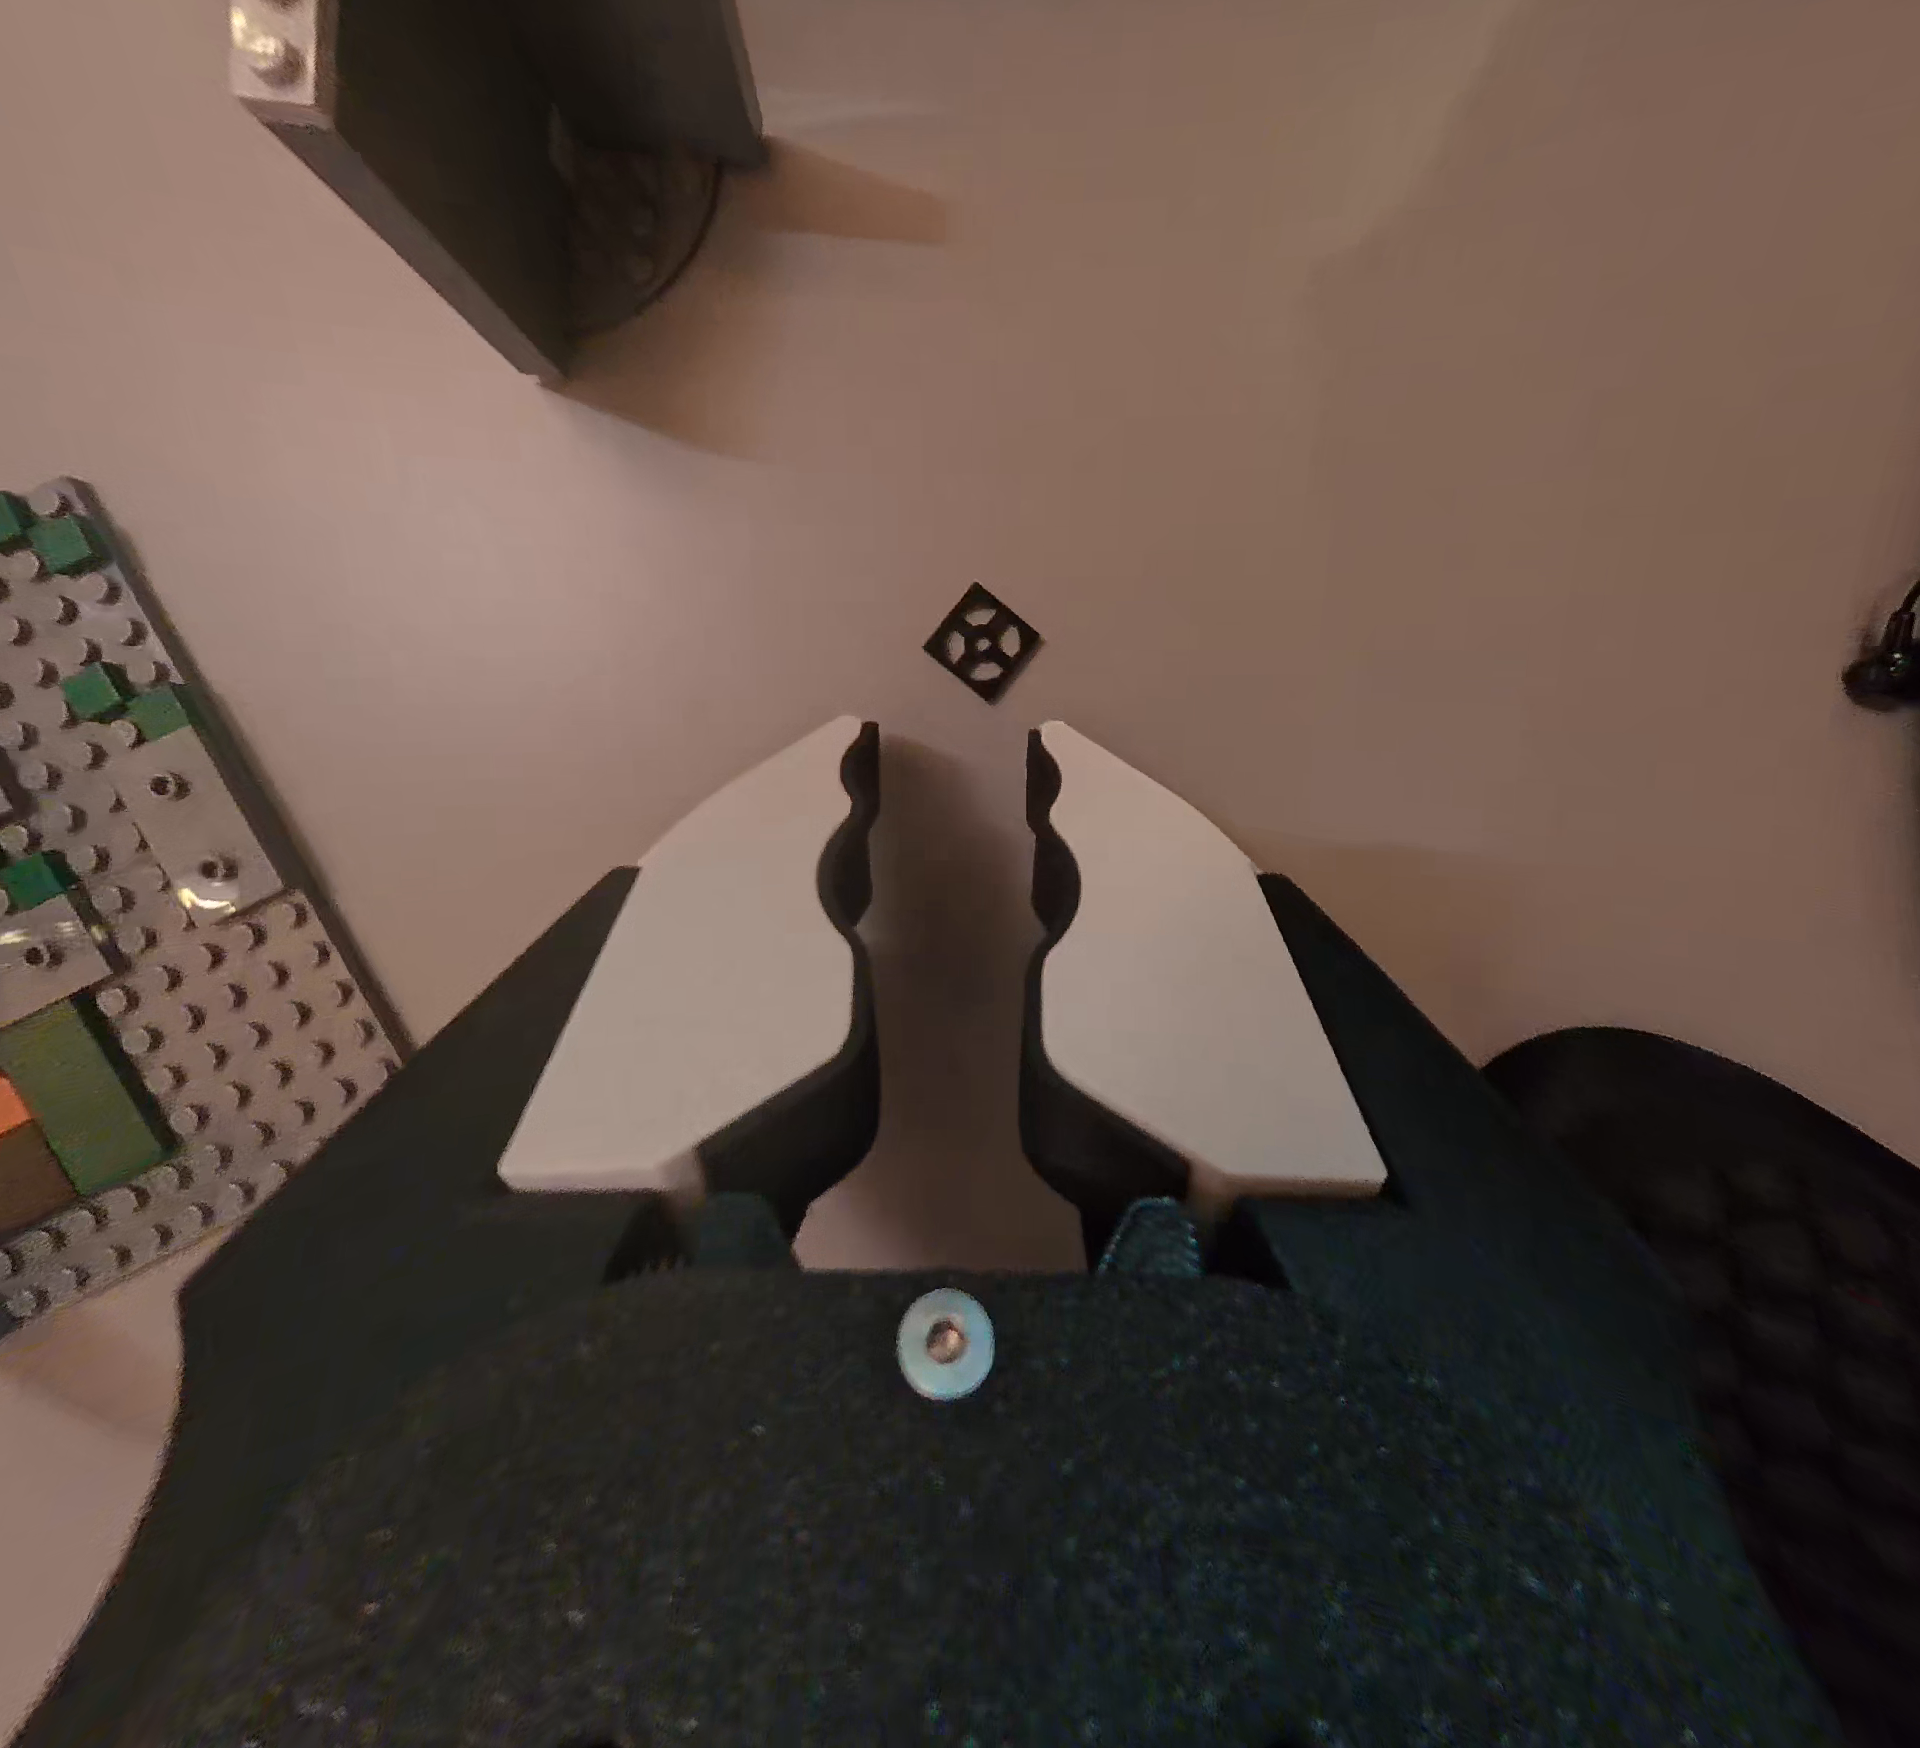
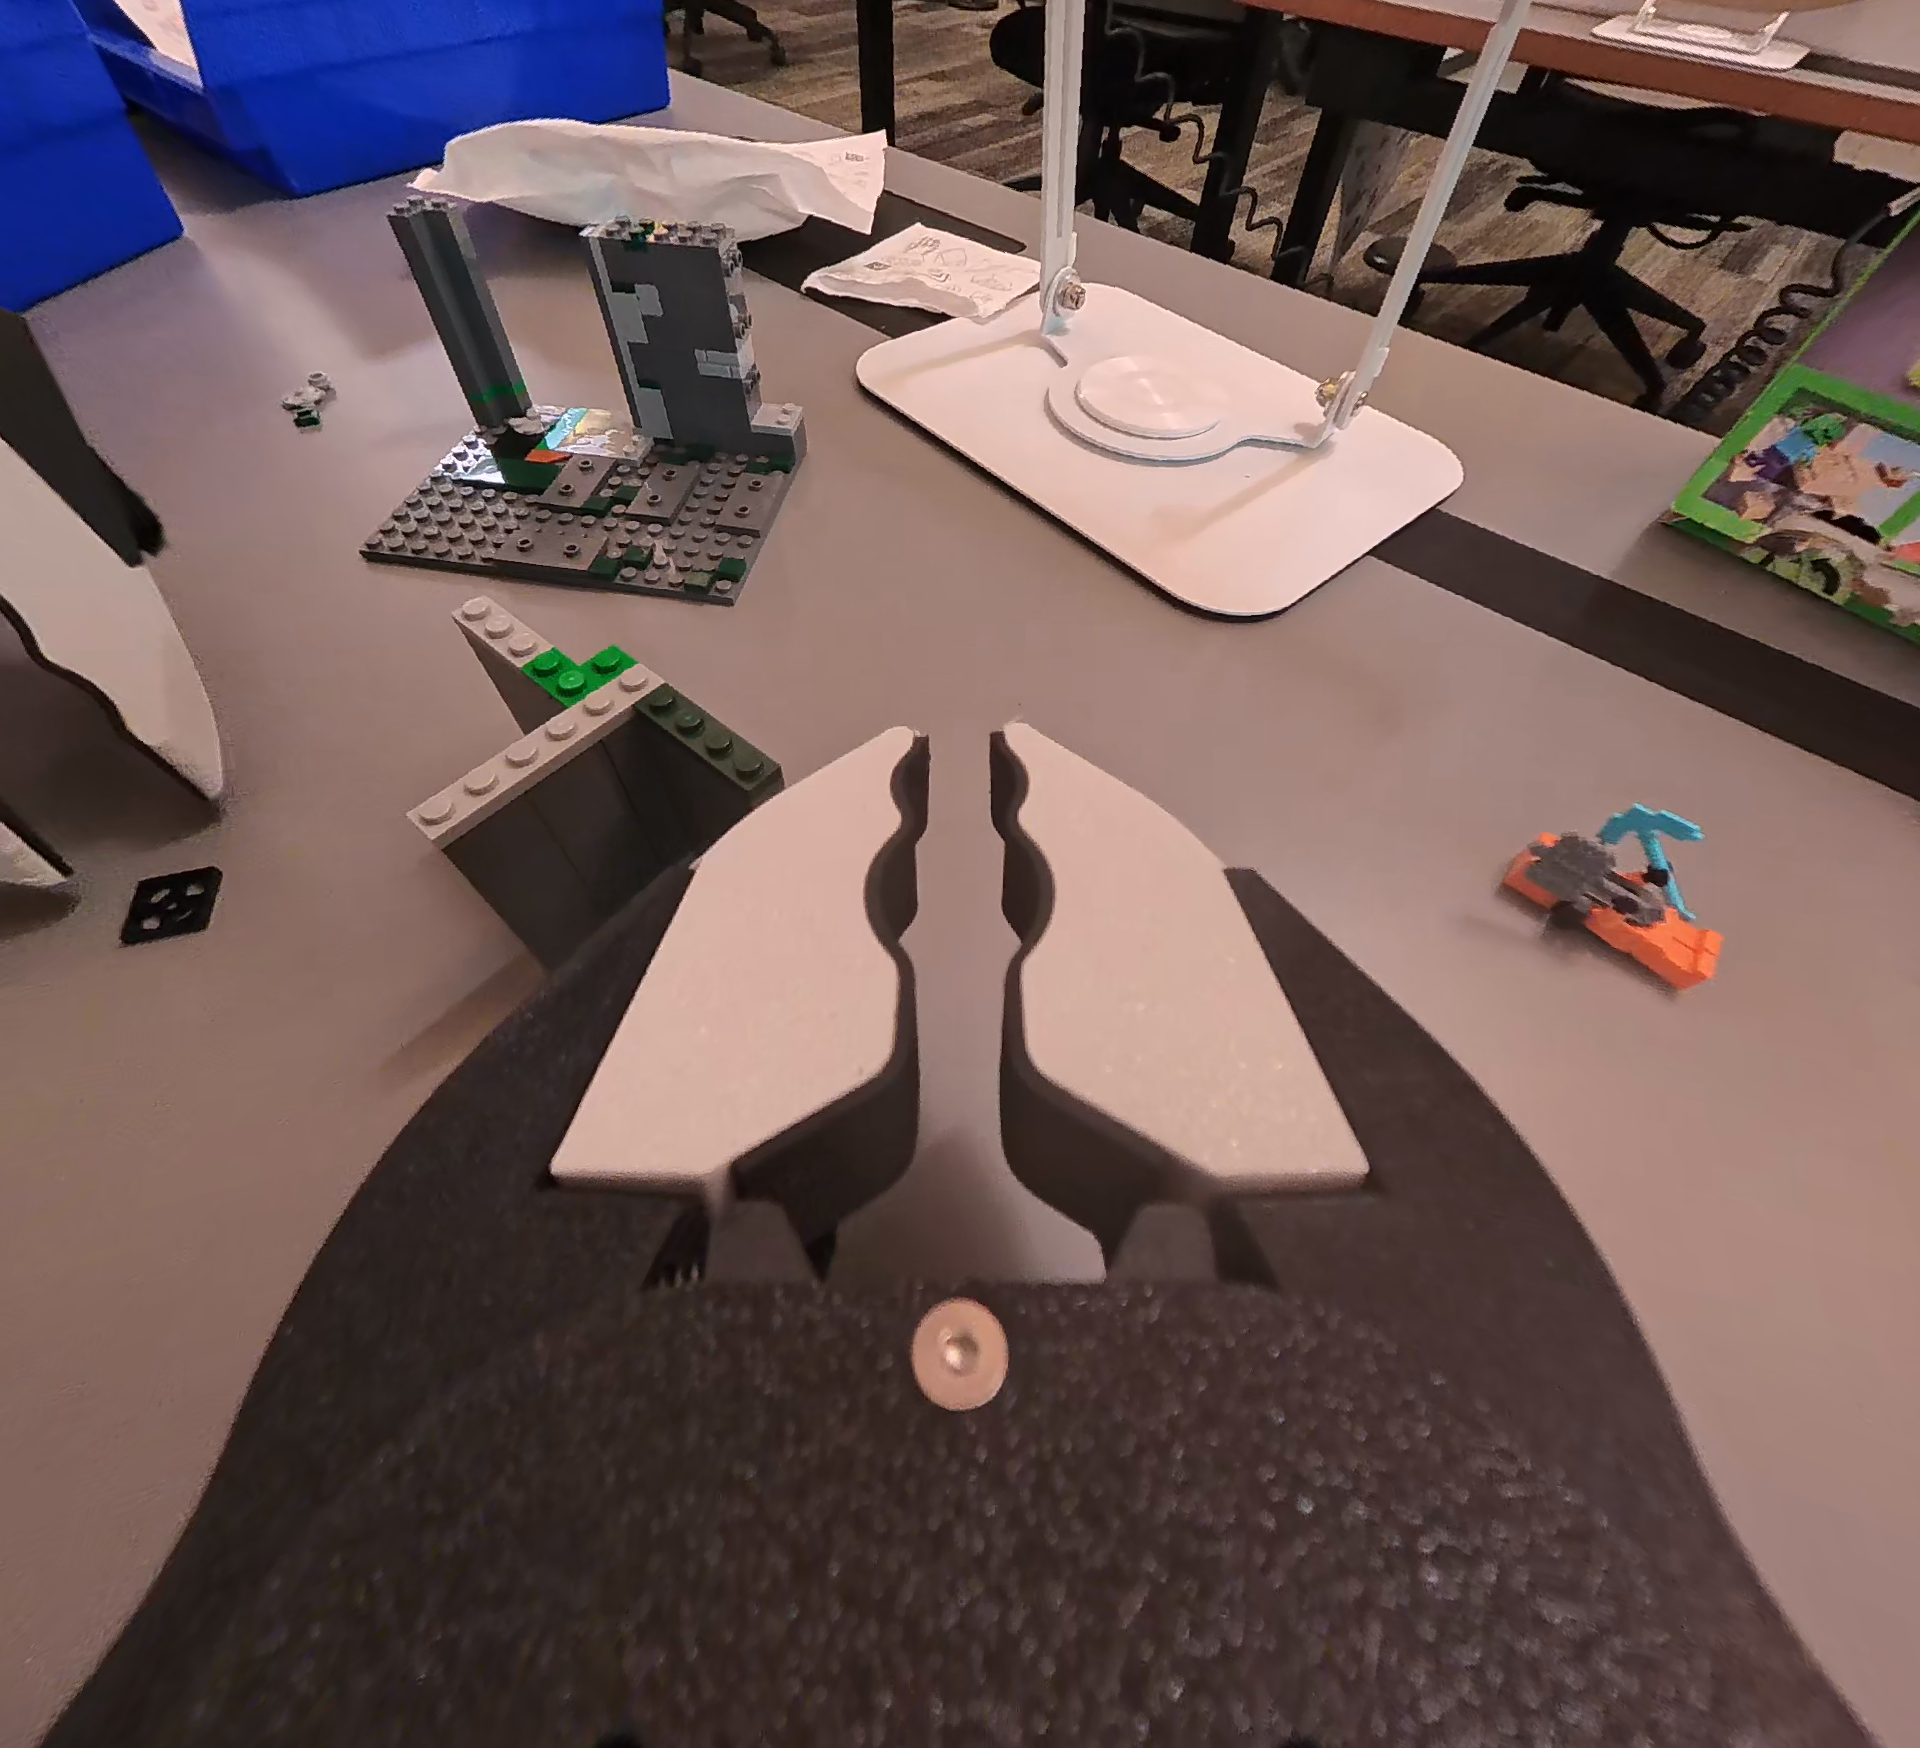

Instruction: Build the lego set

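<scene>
The left gripper (image 1: 953, 742), jaws apart and empty, hovers near the black plate (image 1: 983, 642), probably next to pick; right gripper (image 2: 958, 742) idles, jaws slightly parted.

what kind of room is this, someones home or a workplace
Most likely an office or lab workspace: rows of desks with black office chairs on patterned carpet behind the grey table, plus blue storage bins.
</scene>
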The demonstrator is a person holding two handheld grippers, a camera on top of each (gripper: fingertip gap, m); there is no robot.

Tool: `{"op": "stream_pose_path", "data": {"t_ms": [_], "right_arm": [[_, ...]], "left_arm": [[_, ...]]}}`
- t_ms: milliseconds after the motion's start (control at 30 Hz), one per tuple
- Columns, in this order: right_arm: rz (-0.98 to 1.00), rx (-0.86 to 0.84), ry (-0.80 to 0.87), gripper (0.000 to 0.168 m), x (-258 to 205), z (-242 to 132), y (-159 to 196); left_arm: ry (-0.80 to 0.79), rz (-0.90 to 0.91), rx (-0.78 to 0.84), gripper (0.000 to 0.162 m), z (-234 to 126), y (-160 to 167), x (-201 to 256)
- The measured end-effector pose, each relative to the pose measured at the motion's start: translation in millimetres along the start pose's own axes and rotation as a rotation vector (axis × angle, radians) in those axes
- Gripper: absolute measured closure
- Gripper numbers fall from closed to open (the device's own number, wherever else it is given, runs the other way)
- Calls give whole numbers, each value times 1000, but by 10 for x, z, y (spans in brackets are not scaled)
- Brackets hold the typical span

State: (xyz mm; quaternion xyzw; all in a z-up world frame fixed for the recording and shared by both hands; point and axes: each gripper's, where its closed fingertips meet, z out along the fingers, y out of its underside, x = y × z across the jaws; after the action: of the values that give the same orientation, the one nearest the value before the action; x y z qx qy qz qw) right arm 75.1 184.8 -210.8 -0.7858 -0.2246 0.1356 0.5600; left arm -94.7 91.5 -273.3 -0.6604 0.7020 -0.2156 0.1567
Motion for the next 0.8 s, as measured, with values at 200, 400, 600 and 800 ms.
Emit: {"op": "stream_pose_path", "data": {"t_ms": [200,400,600,800], "right_arm": [[4,-3,-1,158,4,3,8],[5,-5,-3,158,0,4,13],[2,-6,-7,158,-13,5,15],[6,-1,-7,158,-3,-5,1]], "left_arm": [[-8,-15,44,136,-28,-13,36],[-15,-44,110,137,-5,-68,107],[-108,-112,132,137,74,-118,73],[-171,-131,109,140,154,-129,71]]}}
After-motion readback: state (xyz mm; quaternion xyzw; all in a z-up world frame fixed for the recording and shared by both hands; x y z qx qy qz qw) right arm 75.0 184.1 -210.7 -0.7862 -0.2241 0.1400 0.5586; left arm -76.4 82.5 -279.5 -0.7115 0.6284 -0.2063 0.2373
